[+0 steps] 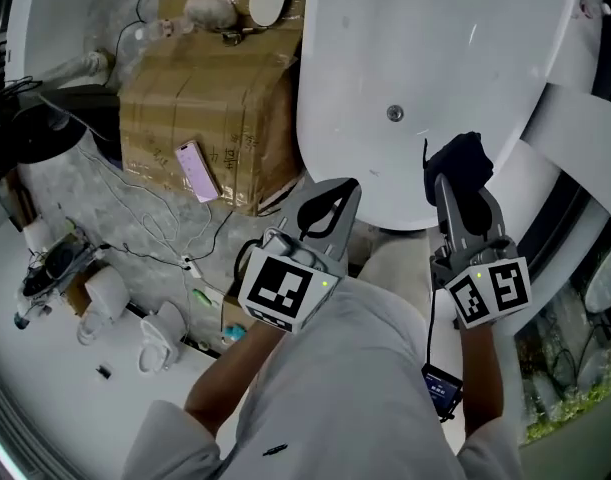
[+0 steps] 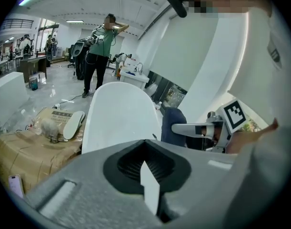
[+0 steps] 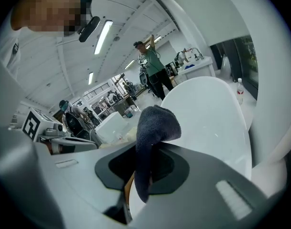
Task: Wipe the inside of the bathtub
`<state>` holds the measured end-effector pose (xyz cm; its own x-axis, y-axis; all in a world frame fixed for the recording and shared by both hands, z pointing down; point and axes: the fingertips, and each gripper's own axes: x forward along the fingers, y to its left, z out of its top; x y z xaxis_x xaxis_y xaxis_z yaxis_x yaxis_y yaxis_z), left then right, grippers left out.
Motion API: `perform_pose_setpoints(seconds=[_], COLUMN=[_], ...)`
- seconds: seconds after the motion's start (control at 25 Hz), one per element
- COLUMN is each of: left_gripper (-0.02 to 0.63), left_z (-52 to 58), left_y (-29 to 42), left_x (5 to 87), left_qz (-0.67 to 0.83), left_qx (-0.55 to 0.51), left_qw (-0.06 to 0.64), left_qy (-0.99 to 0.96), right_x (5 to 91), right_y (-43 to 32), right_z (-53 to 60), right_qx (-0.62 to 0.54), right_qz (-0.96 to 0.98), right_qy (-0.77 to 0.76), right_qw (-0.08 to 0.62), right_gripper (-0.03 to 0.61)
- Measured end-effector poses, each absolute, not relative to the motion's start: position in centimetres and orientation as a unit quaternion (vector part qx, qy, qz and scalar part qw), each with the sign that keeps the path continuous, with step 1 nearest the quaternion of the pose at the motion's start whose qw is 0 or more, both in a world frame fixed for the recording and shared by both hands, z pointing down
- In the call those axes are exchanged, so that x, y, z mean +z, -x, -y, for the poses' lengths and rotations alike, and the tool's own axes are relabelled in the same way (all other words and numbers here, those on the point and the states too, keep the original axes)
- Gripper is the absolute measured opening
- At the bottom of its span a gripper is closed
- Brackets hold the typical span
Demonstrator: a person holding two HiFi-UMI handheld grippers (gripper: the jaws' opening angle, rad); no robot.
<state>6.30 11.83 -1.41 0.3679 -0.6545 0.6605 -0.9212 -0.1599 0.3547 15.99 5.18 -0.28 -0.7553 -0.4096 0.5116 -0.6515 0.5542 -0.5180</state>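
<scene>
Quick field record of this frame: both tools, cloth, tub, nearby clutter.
left tool: shut, empty, by the tub's near rim
right tool: shut on dark blue cloth
cloth position: over near end of white bathtub; contact unclear
drain: uncovered, beyond the cloth
clutter: cardboard box left of tub, pink phone on it

Print on cardboard box (image 1: 210,108) — too blurred, nothing legible
</scene>
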Motion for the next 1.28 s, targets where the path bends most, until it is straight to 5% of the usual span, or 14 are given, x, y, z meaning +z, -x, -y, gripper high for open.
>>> perform_pose_setpoints(seconds=[1.28], left_gripper=[-0.005], left_z=[-7.8], left_y=[1.0], left_x=[21.5], left_qz=[0.582], left_qx=[0.186], left_qw=[0.431], left_qy=[-0.664], right_x=[26.9], right_y=[-7.9], right_z=[-2.2], right_qx=[0.434], right_qz=[0.827], right_qy=[-0.298], right_qw=[0.196], right_gripper=[0.053])
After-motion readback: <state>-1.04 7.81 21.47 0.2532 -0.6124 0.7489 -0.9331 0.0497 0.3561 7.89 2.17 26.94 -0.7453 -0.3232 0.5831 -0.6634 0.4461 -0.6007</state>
